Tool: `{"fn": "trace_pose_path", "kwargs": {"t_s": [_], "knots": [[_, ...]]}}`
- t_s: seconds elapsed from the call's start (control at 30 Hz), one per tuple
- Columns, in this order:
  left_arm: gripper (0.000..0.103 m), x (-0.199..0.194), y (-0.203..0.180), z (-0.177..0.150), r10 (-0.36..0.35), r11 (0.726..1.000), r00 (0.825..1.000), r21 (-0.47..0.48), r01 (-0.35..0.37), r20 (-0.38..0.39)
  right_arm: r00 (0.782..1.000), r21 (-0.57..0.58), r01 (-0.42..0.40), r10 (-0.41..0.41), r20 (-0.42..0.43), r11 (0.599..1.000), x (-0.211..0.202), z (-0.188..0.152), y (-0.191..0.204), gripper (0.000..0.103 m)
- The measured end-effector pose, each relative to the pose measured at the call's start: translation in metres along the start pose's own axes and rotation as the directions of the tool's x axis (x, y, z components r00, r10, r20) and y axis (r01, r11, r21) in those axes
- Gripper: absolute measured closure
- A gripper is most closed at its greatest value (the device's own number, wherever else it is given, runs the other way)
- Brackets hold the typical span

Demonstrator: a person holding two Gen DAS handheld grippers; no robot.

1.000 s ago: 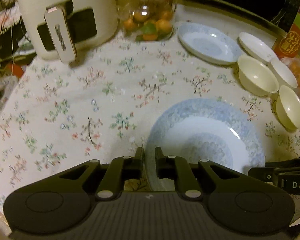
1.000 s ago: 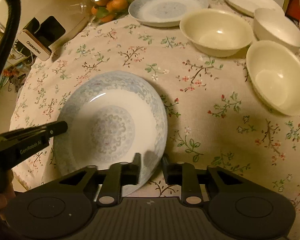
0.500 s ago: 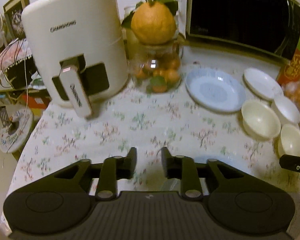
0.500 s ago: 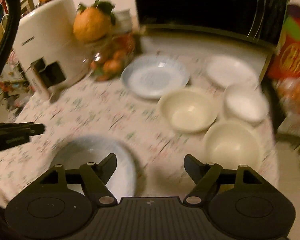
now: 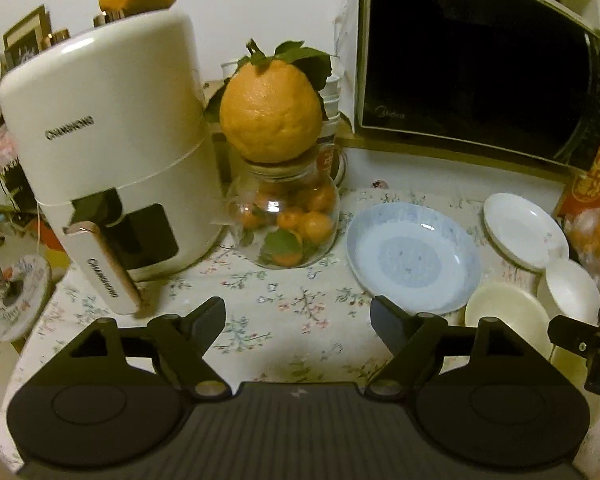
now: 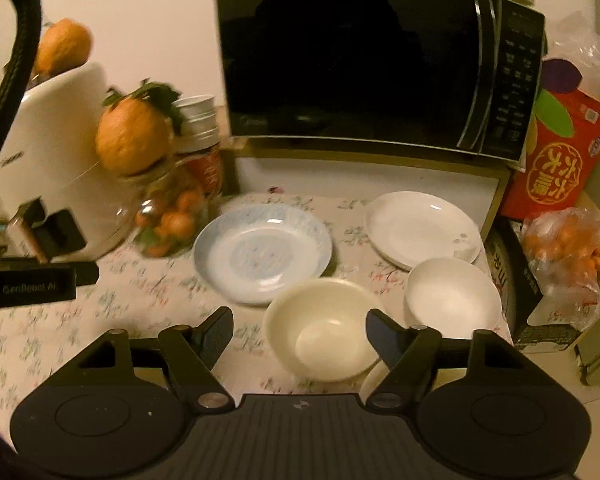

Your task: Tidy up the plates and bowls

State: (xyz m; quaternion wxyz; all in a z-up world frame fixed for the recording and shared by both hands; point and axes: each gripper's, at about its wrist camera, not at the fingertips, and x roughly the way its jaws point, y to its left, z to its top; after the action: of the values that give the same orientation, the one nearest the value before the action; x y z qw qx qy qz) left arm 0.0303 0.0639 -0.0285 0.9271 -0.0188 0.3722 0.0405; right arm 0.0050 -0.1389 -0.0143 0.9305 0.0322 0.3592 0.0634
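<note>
Bowls and plates cluster toward the table's far right corner, before the microwave (image 6: 376, 60). Right gripper (image 6: 300, 328) hangs with jaws spread and empty; the cream bowl (image 6: 320, 328) lies straight ahead between and beyond its fingertips, so I judge this hand nearer. Blue plate (image 6: 262, 252) sits just behind-left of it, white bowl (image 6: 452, 296) to its right, white plate (image 6: 422, 228) farther back. Left gripper (image 5: 298, 316), jaws also spread and empty, faces bare floral cloth, with open room along the table's left side.
</note>
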Motion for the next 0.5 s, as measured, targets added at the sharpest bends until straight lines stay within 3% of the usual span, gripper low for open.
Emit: {"fn": "trace_pose_path", "kwargs": {"t_s": [0.23,0.5], "knots": [[0.014,0.026,-0.019,0.009,0.025,0.999,1.000,0.022,-0.025,0.004,0.998,0.191,0.005,0.005,-0.055,0.982,0.033,0.016,-0.034,0.034],[0.012,0.058,-0.028,0.018,0.041,0.999,0.999,0.007,-0.041,-0.006,0.997,0.190,0.036,-0.021,-0.079,0.981,0.065,0.025,-0.045,0.033]]}}
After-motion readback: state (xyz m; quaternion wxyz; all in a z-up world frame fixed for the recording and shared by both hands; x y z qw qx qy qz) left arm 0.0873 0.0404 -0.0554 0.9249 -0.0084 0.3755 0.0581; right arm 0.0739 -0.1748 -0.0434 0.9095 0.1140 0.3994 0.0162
